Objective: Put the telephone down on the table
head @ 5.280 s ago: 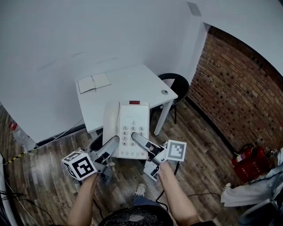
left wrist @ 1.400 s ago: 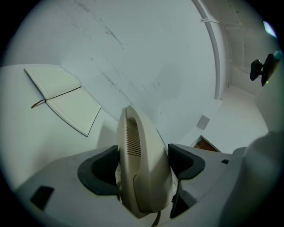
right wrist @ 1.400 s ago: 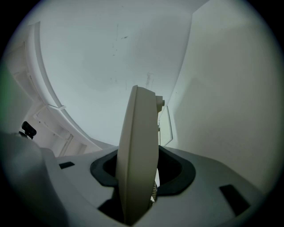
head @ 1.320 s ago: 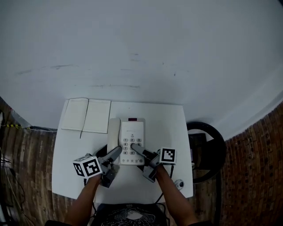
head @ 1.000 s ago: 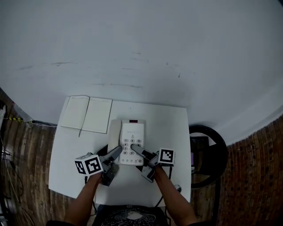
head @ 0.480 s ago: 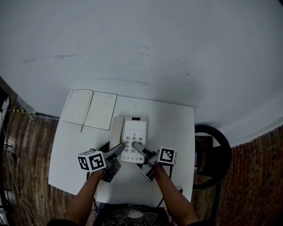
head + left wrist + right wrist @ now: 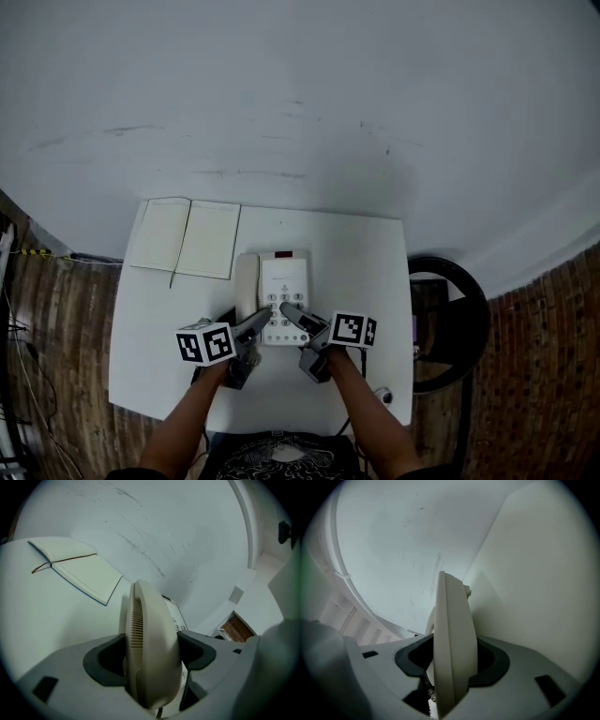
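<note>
In the head view a white push-button telephone [image 7: 278, 292] with its handset on the left lies over the middle of the white table [image 7: 361, 272]. Whether it rests on the top I cannot tell. My left gripper [image 7: 259, 322] is shut on its near left corner, over the handset [image 7: 151, 639]. My right gripper [image 7: 289, 312] is shut on its near right edge. In the left gripper view the left gripper [image 7: 152, 656] has both dark pads against the handset. In the right gripper view the right gripper [image 7: 452, 660] clamps the phone's thin edge [image 7: 452, 634].
An open notebook [image 7: 186, 250] lies at the table's far left, also seen in the left gripper view [image 7: 77, 569]. A small round object [image 7: 382, 395] sits near the table's near right corner. A black chair [image 7: 448, 323] stands right of the table, with wood floor around.
Five seconds ago the telephone hung over the floor beside the table's corner; now it is over the table's middle. In the last second it sank slightly, both grips unchanged.
</note>
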Demonstrator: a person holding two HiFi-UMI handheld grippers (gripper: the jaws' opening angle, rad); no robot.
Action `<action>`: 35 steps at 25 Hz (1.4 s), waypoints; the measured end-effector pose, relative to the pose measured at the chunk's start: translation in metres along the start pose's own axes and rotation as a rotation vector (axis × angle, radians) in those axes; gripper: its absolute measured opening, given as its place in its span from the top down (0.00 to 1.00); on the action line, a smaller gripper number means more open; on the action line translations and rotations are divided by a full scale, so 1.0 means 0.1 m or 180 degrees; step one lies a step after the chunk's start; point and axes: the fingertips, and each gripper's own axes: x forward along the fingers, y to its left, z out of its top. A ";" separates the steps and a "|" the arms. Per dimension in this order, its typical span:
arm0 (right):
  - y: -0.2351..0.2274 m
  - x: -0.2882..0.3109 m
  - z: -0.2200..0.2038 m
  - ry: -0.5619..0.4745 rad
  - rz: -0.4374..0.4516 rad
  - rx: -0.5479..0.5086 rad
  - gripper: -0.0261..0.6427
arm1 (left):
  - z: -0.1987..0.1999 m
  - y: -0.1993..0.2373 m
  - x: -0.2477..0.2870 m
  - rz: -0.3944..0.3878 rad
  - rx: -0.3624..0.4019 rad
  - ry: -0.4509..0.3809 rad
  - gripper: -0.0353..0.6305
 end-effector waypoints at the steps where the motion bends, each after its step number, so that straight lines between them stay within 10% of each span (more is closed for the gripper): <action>1: -0.01 0.00 0.01 -0.0011 -0.0070 -0.0083 0.67 | 0.00 0.00 0.00 0.0013 0.0015 0.0012 0.42; 27: -0.29 -0.26 0.07 -0.0015 -0.1670 -0.0816 0.51 | -0.11 -0.09 0.08 0.0094 0.0352 0.0363 0.42; 35: -0.09 -0.47 0.18 -0.0228 -0.1664 -0.0944 0.56 | -0.01 -0.18 -0.05 0.0075 0.0484 0.0305 0.42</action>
